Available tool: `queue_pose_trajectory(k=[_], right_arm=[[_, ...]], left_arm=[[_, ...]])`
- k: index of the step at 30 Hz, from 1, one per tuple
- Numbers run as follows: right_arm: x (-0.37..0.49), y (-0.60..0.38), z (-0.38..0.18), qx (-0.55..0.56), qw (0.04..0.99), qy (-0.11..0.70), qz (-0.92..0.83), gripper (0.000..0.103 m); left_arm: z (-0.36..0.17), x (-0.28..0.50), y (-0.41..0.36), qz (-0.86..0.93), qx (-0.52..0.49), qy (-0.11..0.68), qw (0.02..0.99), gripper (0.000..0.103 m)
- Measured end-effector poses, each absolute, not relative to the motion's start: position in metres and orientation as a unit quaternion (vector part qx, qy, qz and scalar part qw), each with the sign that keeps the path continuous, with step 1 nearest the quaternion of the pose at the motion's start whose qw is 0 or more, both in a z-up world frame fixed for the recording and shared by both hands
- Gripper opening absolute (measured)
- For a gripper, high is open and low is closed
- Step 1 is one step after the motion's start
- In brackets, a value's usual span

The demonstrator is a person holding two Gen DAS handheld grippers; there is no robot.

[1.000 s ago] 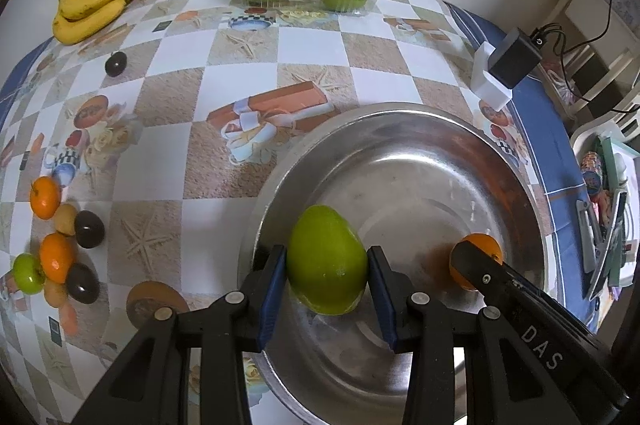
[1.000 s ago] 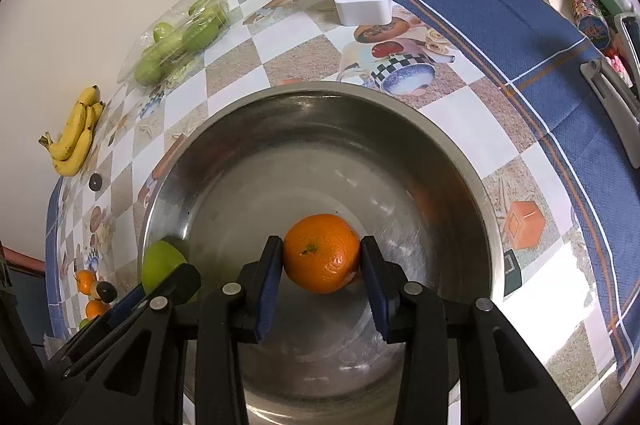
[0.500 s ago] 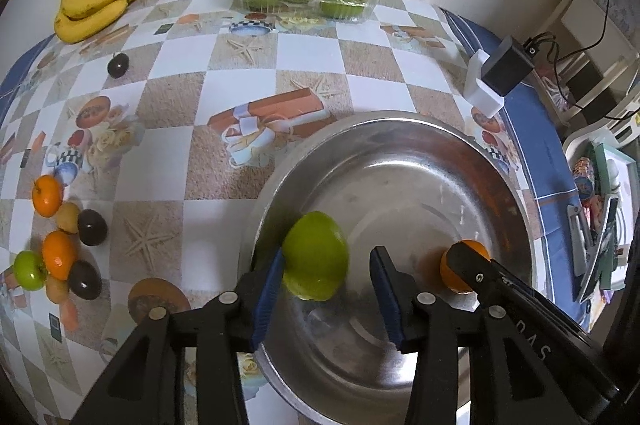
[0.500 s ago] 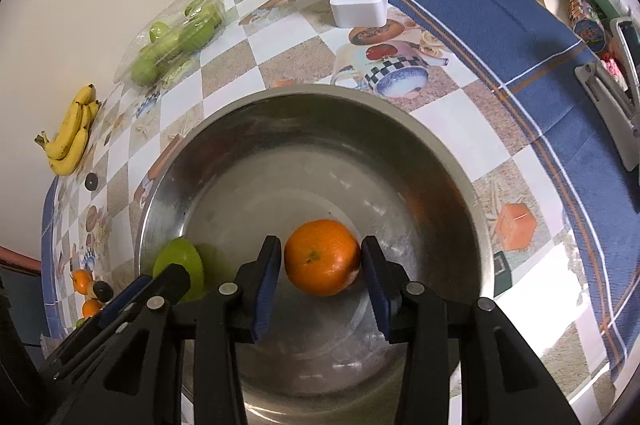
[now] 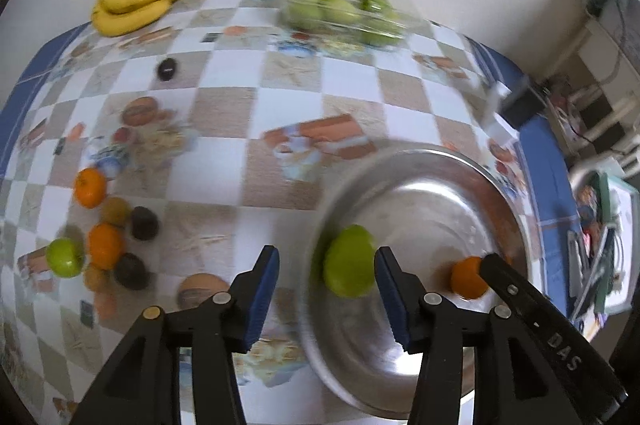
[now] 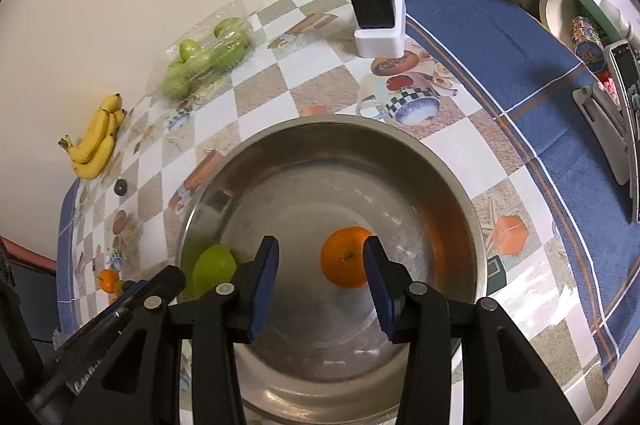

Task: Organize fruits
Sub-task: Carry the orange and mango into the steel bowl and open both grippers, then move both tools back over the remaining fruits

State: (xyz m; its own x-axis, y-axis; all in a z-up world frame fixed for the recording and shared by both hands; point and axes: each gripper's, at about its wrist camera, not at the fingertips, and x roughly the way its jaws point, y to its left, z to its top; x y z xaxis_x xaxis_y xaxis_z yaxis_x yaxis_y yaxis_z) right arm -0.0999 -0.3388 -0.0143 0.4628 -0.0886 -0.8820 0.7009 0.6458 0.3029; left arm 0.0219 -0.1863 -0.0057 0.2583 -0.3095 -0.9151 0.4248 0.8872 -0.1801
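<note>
The green fruit (image 5: 349,263), smooth, pale lime and slightly egg-shaped, lay in the steel bowl (image 5: 420,169) by its near-left wall. The orange (image 6: 346,257), glossy with a small dark stem scar, sat further right on the bowl's floor. My left claw (image 5: 326,291) stood open; its jaws had just been widening, and the fruit showed behind the gap, near the right pad, gripped by nothing. My right claw (image 6: 320,275) was also parted, its jaws having just eased wider, and held nothing, the orange showing beside its right pad. A second before, each fruit had sat snug between my pads; since then both claws had lifted away.
</note>
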Motion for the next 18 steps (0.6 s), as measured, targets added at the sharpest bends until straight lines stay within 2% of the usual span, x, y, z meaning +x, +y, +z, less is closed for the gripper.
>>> queue_pose_trajectory(k=[10, 12, 18], right_arm=[[-0.086, -0.320, -0.013, 0.308, 0.790, 0.476, -0.232, 0.056], [-0.082, -0.315, -0.013, 0.295, 0.789, 0.483, -0.240, 0.066], [-0.075, -0.306, -0.018, 0.276, 0.787, 0.498, -0.237, 0.067]], left_arm=[[-0.007, 0.052, -0.134, -0.146, 0.042, 0.570, 0.807, 0.067], [-0.008, 0.056, -0.125, -0.134, 0.042, 0.571, 0.809, 0.070], [-0.012, 0.064, -0.102, -0.104, 0.047, 0.573, 0.812, 0.079]])
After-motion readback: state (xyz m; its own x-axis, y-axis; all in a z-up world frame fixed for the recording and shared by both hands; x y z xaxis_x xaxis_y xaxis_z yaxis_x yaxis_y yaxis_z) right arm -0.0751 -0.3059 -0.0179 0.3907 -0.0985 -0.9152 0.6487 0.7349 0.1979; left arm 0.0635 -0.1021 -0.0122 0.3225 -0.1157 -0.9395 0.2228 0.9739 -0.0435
